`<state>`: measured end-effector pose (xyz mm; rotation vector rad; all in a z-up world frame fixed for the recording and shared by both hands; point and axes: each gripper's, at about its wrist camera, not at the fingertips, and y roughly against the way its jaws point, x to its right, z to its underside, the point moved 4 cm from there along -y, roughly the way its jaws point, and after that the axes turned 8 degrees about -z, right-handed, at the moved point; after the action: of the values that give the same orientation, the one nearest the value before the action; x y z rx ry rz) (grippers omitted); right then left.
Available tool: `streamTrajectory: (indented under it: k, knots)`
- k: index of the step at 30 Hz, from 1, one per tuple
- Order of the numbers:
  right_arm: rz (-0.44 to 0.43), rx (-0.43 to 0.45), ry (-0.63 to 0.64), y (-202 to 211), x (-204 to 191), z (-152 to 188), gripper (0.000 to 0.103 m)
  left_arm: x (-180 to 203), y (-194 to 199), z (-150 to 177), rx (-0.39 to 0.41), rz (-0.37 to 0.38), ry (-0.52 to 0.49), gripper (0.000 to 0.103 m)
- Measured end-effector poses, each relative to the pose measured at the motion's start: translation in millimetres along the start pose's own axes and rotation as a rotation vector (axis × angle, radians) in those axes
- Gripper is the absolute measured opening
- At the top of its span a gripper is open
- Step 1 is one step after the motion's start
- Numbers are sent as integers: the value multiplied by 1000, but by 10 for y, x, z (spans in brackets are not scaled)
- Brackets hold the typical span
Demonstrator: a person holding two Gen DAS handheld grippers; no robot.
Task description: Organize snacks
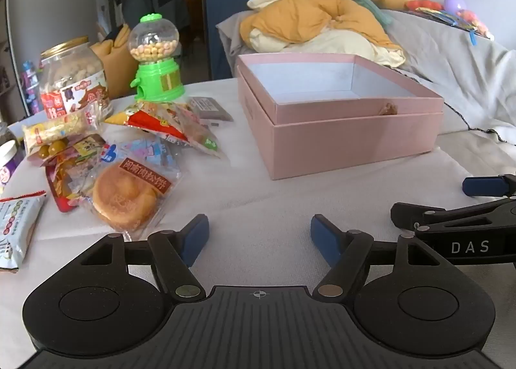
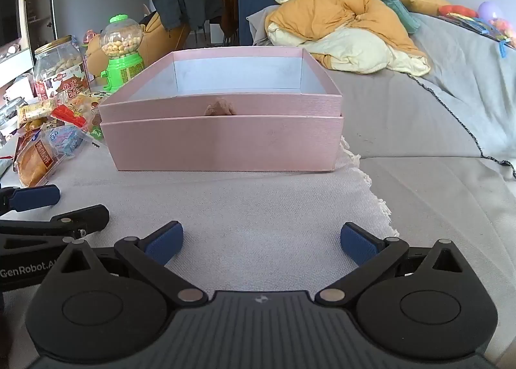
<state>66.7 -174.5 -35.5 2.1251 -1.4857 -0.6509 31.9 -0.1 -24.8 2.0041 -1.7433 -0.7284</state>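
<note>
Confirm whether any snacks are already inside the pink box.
No. The pink box shows only its bare pale lining; the snacks lie on the cloth beside it.

A pale woven cloth is spread over the grey bed, its fringed edge seen at the right. On the cloth, a pink box is set toward the far edge. At the left side, snack packets are heaped, and behind them a clear jar and a green candy dispenser are stood near the far left corner.
</note>
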Motion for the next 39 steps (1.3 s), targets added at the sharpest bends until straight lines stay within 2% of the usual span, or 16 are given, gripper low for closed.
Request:
streamTrajectory:
  k: [39]
  knots:
    - [-1, -6, -2, 6, 5, 2, 103, -23, -20, -2, 1, 16, 22, 77]
